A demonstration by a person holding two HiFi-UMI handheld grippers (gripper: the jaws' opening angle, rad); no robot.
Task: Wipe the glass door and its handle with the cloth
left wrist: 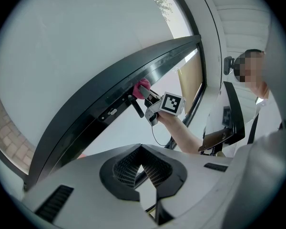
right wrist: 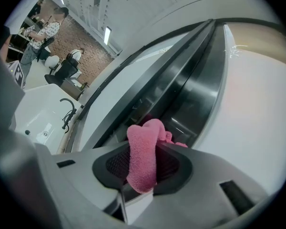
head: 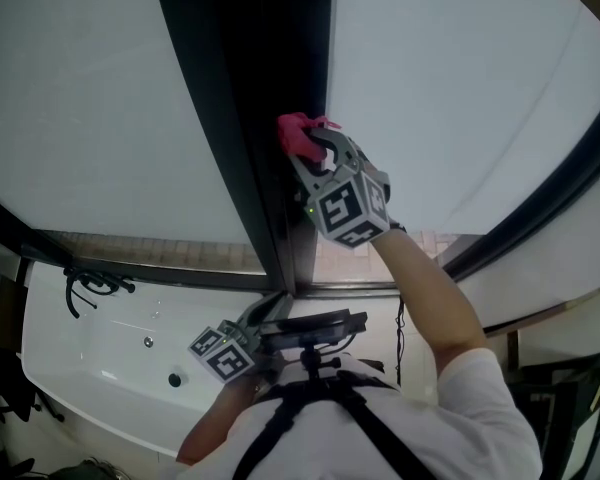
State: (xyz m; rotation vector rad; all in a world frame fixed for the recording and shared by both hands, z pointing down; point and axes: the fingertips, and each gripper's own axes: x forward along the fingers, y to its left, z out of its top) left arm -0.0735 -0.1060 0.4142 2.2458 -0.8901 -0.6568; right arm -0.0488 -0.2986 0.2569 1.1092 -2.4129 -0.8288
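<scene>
My right gripper (head: 318, 150) is shut on a pink cloth (head: 298, 133) and holds it against the dark door frame (head: 265, 98), between two pale glass panes (head: 460, 88). In the right gripper view the cloth (right wrist: 144, 159) sticks up between the jaws, close to the frame (right wrist: 181, 104) and the glass (right wrist: 257, 123). The left gripper view shows the cloth (left wrist: 143, 88) pressed on the frame just above the black lever handle (left wrist: 136, 106). My left gripper (head: 242, 340) hangs low near my chest, well below the door. Its jaws meet at the tips with nothing between them (left wrist: 142, 165).
A white basin (head: 100, 368) with a black tap (head: 92, 286) stands at the lower left below the door. A chest-mounted camera rig (head: 315, 326) sits near my left gripper. People stand far off in the room (right wrist: 43, 30).
</scene>
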